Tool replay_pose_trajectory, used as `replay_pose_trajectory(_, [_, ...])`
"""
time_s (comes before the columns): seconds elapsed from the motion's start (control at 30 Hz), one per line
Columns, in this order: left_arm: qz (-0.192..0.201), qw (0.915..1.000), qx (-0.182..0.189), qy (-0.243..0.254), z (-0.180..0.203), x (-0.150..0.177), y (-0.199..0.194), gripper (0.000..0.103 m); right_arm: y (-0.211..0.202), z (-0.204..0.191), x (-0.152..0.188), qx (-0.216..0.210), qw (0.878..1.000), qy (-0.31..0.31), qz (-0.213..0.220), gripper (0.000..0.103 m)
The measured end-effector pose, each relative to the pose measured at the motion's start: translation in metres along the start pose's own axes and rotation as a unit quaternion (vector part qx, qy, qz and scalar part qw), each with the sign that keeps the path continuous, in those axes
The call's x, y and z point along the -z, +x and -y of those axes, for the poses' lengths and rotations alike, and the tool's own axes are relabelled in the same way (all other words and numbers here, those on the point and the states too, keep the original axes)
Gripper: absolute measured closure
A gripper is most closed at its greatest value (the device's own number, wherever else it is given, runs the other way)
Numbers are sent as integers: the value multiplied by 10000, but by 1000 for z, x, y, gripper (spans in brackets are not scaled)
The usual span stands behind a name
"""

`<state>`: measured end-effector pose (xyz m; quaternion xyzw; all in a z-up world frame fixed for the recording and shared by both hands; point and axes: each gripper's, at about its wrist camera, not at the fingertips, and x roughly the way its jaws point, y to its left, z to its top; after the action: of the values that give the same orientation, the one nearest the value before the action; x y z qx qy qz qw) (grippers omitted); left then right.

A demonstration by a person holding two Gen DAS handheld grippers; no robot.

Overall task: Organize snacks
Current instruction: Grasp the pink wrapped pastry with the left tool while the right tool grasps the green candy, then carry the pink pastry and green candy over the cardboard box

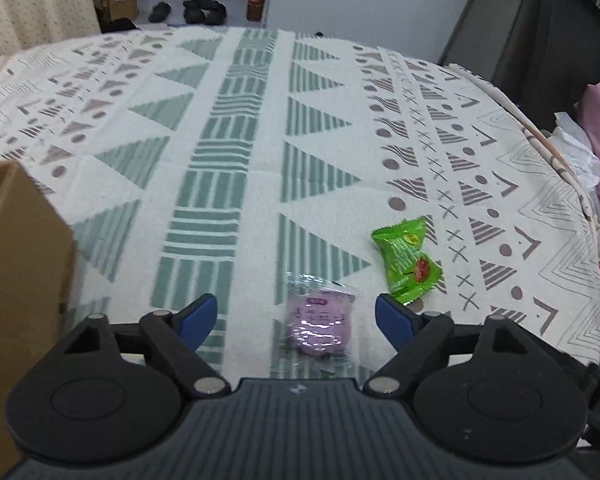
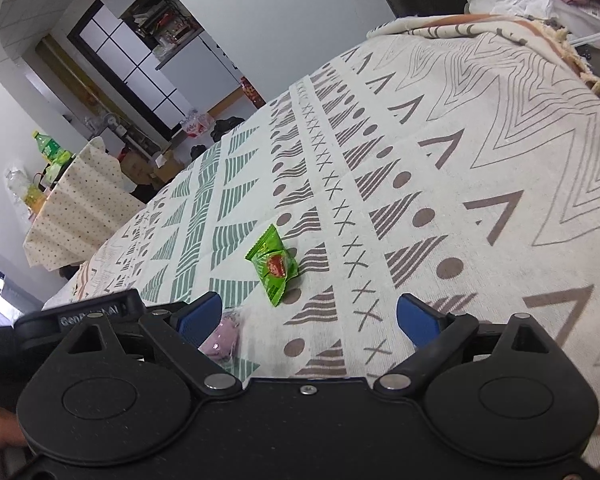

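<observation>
Two snacks are seen on the patterned cloth: a purple pack and a green pack. A cardboard box stands at the left edge of the left wrist view, and it is judged to be the place where the snacks are collected.

The left gripper is held wide open, with nothing between its blue fingers. The purple pack lies inside this opening, nearer to the right finger than to the left one, and close to the gripper body. No contact with either finger is seen. The pack is roughly round, so no long axis has to be matched.

The right gripper is also open and empty. In its view the green pack lies ahead and a little to the left of centre, apart from the fingers, with its long axis set obliquely to them. The purple pack is half hidden behind the left finger there.

The left gripper is therefore judged the nearer one for the purple pack; a small shift to its right is probably needed before closing.
</observation>
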<state>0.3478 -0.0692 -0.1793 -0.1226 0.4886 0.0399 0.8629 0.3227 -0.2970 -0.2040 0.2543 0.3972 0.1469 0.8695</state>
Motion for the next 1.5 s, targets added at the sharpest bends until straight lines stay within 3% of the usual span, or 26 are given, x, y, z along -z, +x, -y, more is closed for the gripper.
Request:
replay_pose_trajectory(0.13, [-144, 9998, 127, 72, 6, 3, 14, 30, 13, -2, -4, -41, 10000, -71, -56, 13])
replay_pose_trajectory(0.23, [-273, 9995, 132, 40, 6, 6, 24, 45, 20, -2, -7, -87, 9999, -84, -102, 17])
replay_pose_trajectory(0.3, [-152, 9996, -7, 218, 8, 9, 26, 59, 25, -2, -7, -119, 9998, -92, -113, 18])
replay_pose_trajectory(0.4, [-106, 9997, -48, 202, 5, 9, 24, 69, 32, -5, -8, -131, 9997, -167, -147, 19])
replay_pose_trajectory(0.6, [11, 9999, -138, 81, -7, 5, 16, 71, 45, -15, -4, -220, 9988, -373, -212, 22])
replay_pose_trajectory(1.13, [177, 9972, -578, -433, -54, -1, 7, 71, 82, -43, -6, 92, 9941, -1075, -130, 33])
replay_pose_trajectory(1.23, [186, 9968, -593, -506, -59, 0, 3, 71, 85, -46, -7, 162, 9932, -1144, -138, 45])
replay_pose_trajectory(1.33, [207, 9966, -604, -521, -61, 2, -4, 71, 87, -49, -8, 216, 9916, -1259, -195, 71])
replay_pose_trajectory(1.5, [312, 9964, -572, -541, -60, 1, -22, 71, 79, -59, -8, -26, 9915, -1295, -154, 76])
